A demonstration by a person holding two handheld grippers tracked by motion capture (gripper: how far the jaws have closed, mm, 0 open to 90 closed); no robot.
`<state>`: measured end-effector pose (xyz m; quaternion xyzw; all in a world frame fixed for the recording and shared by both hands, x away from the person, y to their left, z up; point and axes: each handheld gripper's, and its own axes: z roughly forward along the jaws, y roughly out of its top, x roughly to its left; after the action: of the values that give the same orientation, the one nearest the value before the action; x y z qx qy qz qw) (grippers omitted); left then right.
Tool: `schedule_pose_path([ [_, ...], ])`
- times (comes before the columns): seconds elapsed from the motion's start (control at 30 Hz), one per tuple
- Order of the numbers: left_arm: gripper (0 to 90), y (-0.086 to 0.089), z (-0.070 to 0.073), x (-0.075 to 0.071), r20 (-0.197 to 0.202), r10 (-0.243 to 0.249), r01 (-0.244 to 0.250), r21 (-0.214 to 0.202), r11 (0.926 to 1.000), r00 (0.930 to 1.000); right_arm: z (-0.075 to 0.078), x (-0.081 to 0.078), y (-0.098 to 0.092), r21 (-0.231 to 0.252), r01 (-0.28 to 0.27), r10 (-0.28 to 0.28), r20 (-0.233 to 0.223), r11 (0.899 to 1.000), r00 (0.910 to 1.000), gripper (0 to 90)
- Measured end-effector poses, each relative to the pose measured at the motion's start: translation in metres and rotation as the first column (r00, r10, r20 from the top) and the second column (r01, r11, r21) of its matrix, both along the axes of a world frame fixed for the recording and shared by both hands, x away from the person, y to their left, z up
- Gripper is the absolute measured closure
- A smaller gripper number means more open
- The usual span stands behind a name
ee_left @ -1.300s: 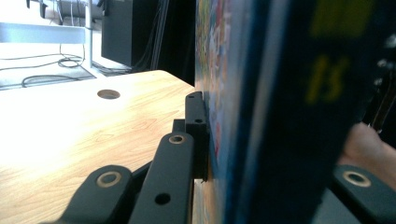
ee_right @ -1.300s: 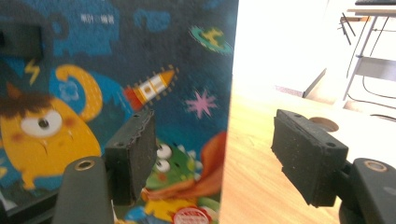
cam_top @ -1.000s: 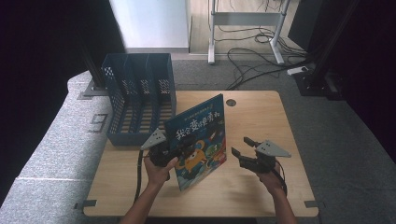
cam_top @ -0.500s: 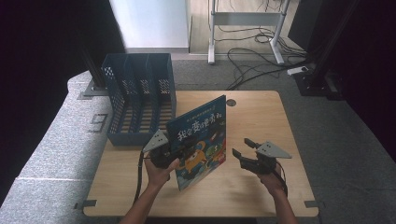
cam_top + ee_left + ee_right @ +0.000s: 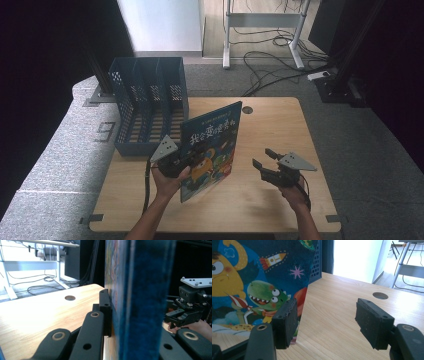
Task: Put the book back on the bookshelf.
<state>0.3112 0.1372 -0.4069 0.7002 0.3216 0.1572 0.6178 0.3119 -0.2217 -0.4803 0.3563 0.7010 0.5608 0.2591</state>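
High view: I see my left gripper clamped on the picture book, held upright above the table beside the blue file rack. My right gripper stands apart.

Left gripper view: jaws pinch the book's edge.

Right gripper view: 2 jaws spread, nothing between.

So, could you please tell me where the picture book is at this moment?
In the high view the picture book stands upright at mid-table, clamped at its left edge by the left hand-held gripper, just right of the blue file rack.
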Motion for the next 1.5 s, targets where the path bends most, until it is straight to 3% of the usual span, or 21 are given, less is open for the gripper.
schedule_pose_path([
  [0.2,82.8,0.012,0.007,0.001,-0.001,0.014,-0.014,-0.039,0.9991,0.9999,-0.001,0.0,-0.001,-0.005,0.003,-0.003,-0.007,1.0,1.0,33.3],
  [0.53,82.8,0.031,0.026,-0.005,0.043,0.05,-0.047,-0.077,0.9959,0.9978,-0.005,0.0,-0.002,-0.019,0.008,-0.009,-0.026,1.0,0.9996,32.9],
  [0.87,82.7,0.057,0.048,-0.01,0.079,0.102,-0.091,-0.135,0.9867,0.9916,-0.01,0.001,-0.007,-0.031,0.03,-0.031,-0.036,0.999,0.9989,32.9],
  [1.07,82.7,0.07,0.057,-0.012,0.098,0.128,-0.113,-0.147,0.9827,0.9868,-0.015,0.002,-0.006,-0.054,0.032,-0.034,-0.047,0.998,0.9983,32.7],
  [1.5,82.7,0.087,0.066,-0.013,0.107,0.168,-0.15,-0.16,0.9756,0.9799,-0.02,0.004,-0.007,-0.06,0.035,-0.039,-0.071,0.998,0.9967,32.5],
])
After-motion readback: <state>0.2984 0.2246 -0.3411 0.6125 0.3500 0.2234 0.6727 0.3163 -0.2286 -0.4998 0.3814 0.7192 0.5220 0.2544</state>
